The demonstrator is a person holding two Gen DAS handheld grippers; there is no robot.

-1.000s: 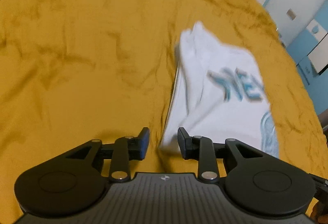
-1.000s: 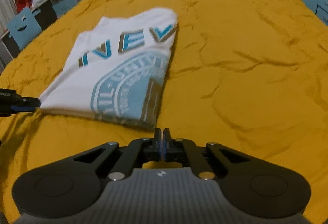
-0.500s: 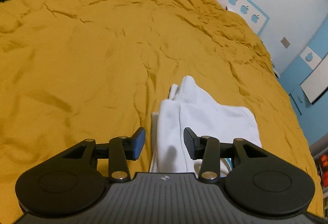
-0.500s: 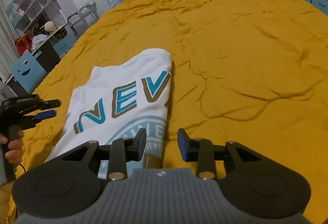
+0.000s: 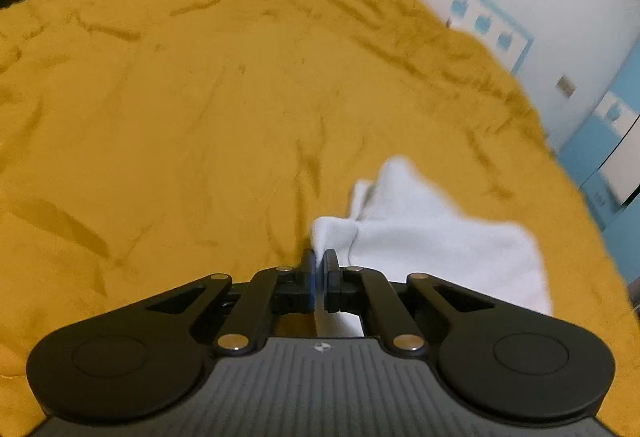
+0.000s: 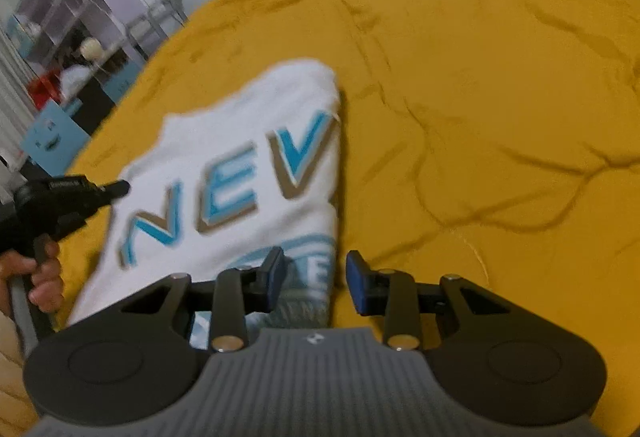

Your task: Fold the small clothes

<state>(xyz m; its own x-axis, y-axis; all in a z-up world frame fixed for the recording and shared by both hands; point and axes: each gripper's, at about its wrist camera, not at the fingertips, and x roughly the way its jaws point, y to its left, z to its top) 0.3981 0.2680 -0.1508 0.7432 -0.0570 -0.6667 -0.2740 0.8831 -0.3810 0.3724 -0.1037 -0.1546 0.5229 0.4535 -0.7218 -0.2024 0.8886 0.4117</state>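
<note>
A big yellow bed cover (image 6: 500, 85) fills most of the room, all wrinkly, with blue and white walls and some shelves (image 6: 60, 17) far behind it. On the cover lies a small white T-shirt (image 6: 248, 157) with big blue letters on it. It is already folded into a long, narrow shape with its sides tucked in (so some of the folding looks done). I think it needs one more fold, end over end, to make it short and neat. The left gripper (image 5: 319, 269) has just been closing, and now its jaws are pinched tight on the near corner of the shirt, with white cloth bunched between them. The right gripper (image 6: 316, 281) has its jaws apart, not pressing on anything. They sit over the shirt's near edge by the blue round print, with that edge between them. A hand (image 6: 40, 277) holds the left tool at the side.
</note>
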